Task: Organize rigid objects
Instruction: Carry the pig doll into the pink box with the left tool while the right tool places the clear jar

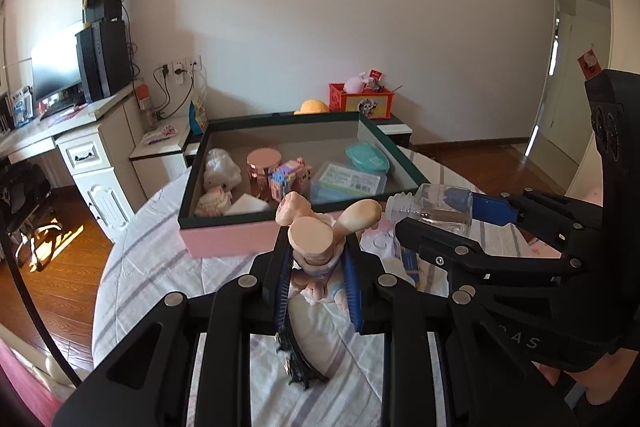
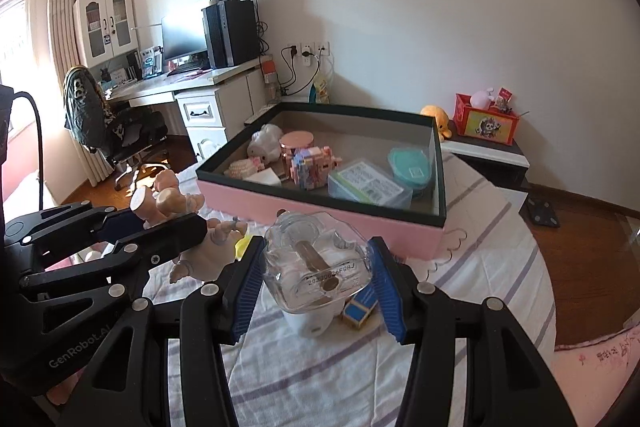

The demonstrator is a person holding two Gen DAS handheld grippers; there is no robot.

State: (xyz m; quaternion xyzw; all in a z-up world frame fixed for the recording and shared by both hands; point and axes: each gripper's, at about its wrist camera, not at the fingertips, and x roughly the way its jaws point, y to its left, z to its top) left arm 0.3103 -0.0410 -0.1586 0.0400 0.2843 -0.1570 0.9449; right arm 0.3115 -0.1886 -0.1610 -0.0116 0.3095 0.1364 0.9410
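Gripping peach plastic doll figure (image 1: 314, 247), left claw (image 1: 316, 279) clenched; right claw (image 2: 320, 283) grasping clear plastic bottle (image 2: 316, 263), near pink green-rimmed box (image 2: 320, 211).

The storage box (image 2: 320, 205) is pink outside with a dark green rim and grey-brown lining. It sits on a white bedsheet (image 2: 312, 367) striped in pale purple. The grippers are black with blue ribbed pads (image 2: 247, 287); the doll (image 1: 316, 247) is peach, the bottle (image 2: 316, 263) clear.

Two close wrist views along each gripper, angled down, both facing the pink box (image 1: 224, 239) ahead.
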